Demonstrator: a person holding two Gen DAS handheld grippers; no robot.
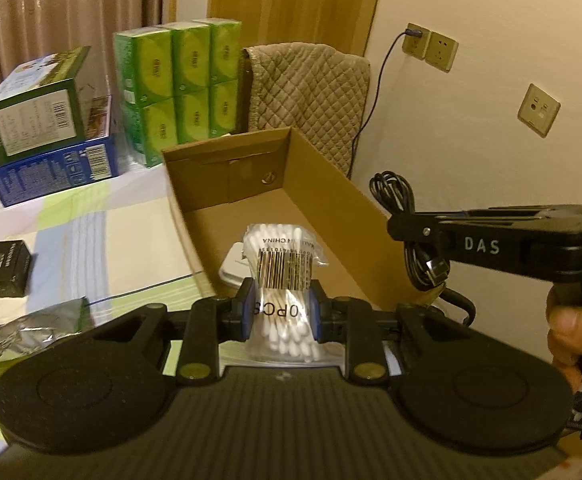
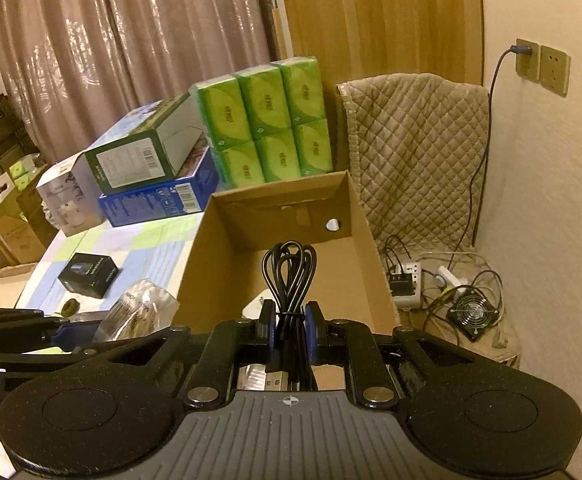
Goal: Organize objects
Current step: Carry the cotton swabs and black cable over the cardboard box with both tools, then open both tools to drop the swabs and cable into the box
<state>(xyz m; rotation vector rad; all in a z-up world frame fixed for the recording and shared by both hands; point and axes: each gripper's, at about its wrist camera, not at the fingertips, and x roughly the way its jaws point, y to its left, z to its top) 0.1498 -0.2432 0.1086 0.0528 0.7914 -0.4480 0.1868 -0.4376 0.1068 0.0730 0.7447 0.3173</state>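
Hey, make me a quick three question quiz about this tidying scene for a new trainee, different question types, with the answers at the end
1. True or false: the left tool holds a coiled black cable.
2. Multiple choice: what already lies inside the open cardboard box? A) a green tissue pack B) a small white item C) a black box
3. Fill in: the right tool is shut on a ____.

Key:
1. False; it grips a bag of cotton swabs.
2. B, the small white item lies on the box floor.
3. The bundled black cable.
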